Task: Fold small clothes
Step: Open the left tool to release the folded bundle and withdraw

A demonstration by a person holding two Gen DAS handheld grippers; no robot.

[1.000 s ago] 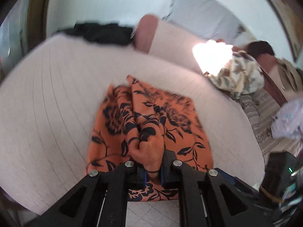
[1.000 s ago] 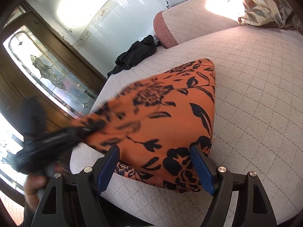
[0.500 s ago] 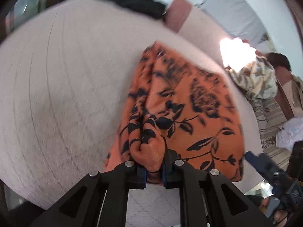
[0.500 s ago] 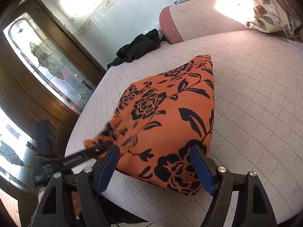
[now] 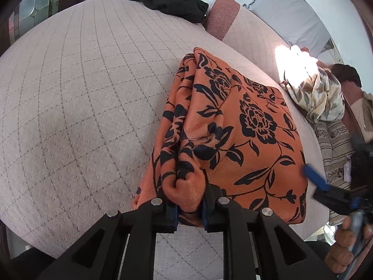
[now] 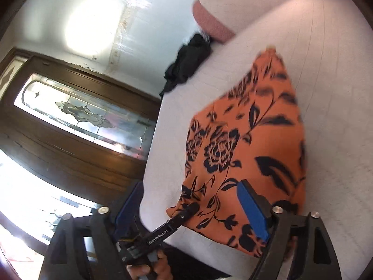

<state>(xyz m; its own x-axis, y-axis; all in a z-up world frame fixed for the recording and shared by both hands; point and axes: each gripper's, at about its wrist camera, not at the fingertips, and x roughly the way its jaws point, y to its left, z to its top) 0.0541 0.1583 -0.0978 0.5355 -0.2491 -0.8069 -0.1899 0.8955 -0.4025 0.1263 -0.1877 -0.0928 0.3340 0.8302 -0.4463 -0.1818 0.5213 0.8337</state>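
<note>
The orange cloth with a black flower print lies folded on the pale quilted bed, near its front edge and a little right of the middle in the left wrist view. The left gripper has a bunched near corner of that cloth between its two pads; its jaws stand narrow and are opening, yet the fabric is still pinched between them. The right gripper hangs over the cloth's near right corner with its jaws wide and opening further; its right blue pad is over the fabric, the left one off the bed's edge, and neither pad presses on the cloth. A black garment lies at the far end of the bed, beside a pink bolster. A flowered bundle sits at the far right, in bright sunlight
</note>
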